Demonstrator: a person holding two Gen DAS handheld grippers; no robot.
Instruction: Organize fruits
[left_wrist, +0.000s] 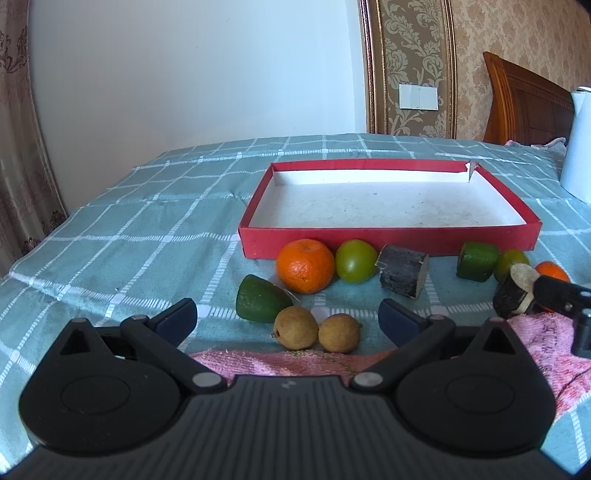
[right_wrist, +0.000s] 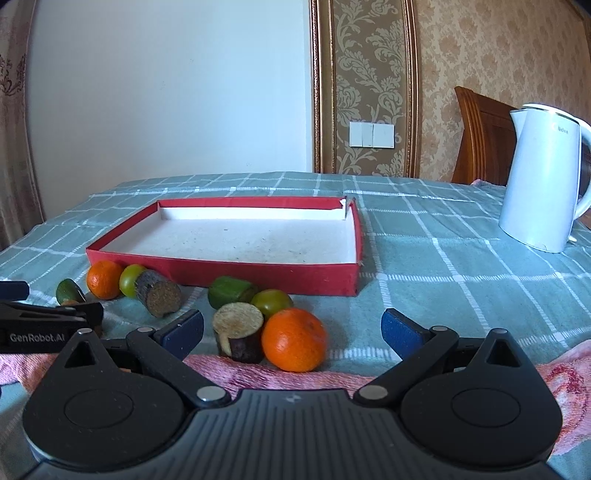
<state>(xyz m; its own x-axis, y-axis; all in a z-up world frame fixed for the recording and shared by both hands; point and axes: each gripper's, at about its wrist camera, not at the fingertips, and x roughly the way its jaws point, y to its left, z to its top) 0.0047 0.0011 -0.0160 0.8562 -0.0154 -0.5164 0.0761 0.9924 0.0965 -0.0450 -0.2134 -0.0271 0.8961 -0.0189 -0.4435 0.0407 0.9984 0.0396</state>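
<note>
Right now we hold both grippers low over the checked green cloth (left_wrist: 140, 221) on the desk, each wide open with nothing between its blue pads. Our left gripper (left_wrist: 288, 317) faces two small brown fruits (left_wrist: 295, 328) lying side by side at the edge of a pink towel (left_wrist: 288, 362), with a dark green piece (left_wrist: 260, 303) just left of them. Behind those sit an orange (left_wrist: 305, 266), a green round fruit (left_wrist: 356, 261) and a dark cane chunk (left_wrist: 402, 270), all close against the front wall of the empty red box (left_wrist: 388, 242). Our right gripper (right_wrist: 291, 328) faces a second orange (right_wrist: 294, 340), touching a purple-skinned cane piece (right_wrist: 240, 332), with another green fruit (right_wrist: 272, 302) and a green cut block (right_wrist: 229, 291) behind. A white kettle (right_wrist: 543, 177) stands well to the right of the box.
</note>
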